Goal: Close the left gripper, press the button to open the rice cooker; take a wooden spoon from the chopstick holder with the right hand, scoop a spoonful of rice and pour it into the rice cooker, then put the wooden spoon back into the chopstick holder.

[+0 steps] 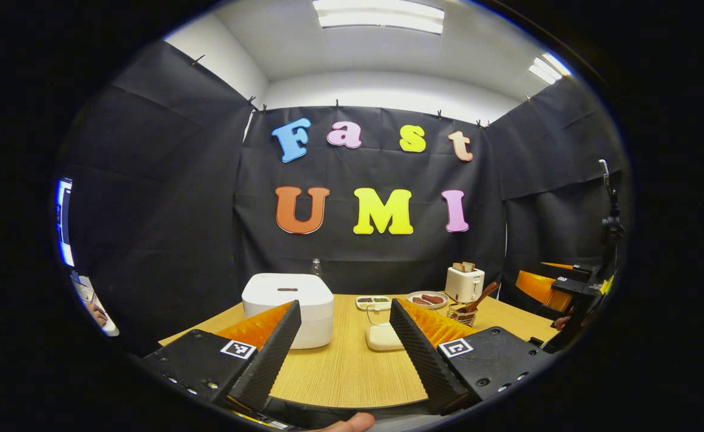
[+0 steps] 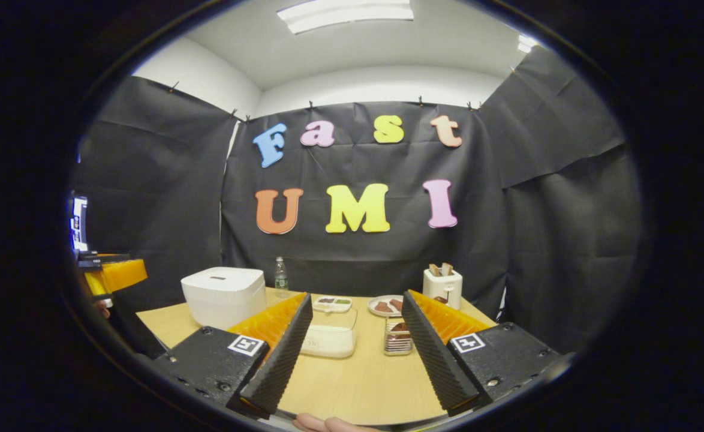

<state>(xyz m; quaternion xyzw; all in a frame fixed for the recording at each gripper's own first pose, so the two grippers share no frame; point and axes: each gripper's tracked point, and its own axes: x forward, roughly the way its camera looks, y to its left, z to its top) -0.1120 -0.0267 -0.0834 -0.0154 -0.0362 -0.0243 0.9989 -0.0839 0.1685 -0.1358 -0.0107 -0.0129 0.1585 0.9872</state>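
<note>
On the table [image 2: 352,384] the rice cooker [image 2: 224,296] sits at the left with a bottle [image 2: 279,276] behind it. To its right lies the rice container [image 2: 330,336], then the chopstick holder [image 2: 397,336] (a wooden spoon [image 1: 481,296] leans in it). Behind these lie a tray [image 2: 332,304] and a plate [image 2: 385,305], with the toaster [image 2: 442,287] at the far right.

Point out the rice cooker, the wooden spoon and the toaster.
rice cooker [image 1: 288,309]: left gripper view, on its white front wall below the shut lid.
wooden spoon [image 1: 483,296]: left gripper view, on the handle slanting up out of the chopstick holder.
toaster [image 2: 442,287]: right gripper view, on its white front face.
</note>
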